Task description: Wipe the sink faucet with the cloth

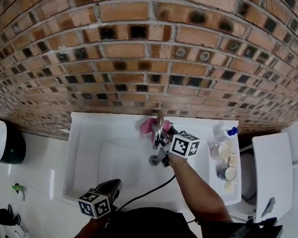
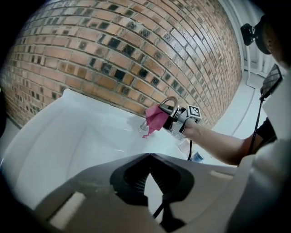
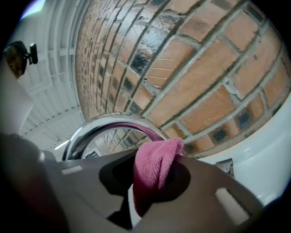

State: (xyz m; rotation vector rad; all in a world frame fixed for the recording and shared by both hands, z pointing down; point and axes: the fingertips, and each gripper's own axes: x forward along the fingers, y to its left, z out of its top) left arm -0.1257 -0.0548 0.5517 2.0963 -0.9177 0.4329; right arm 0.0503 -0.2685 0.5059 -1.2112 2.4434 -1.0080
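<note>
my right gripper [image 3: 150, 184] jaws clamp cloth [image 3: 154, 166] at faucet [image 3: 97, 127] arch | I should press firmly, follow curve | left gripper [image 2: 148, 179] jaws together, empty

Premises: a washroom or utility wash area. Evidence: a wide white sink [image 1: 83, 137] is fixed against an exposed brick wall [image 1: 142, 51], with a curved chrome faucet [image 1: 159, 126] at its back edge. A blue-capped bottle [image 1: 227, 133] and small containers [image 1: 228, 173] stand on the sink's right-hand ledge. The floor [image 1: 32, 164] is glossy white. A white fixture [image 1: 270, 172] stands just beside the sink; its type cannot be determined.
</note>
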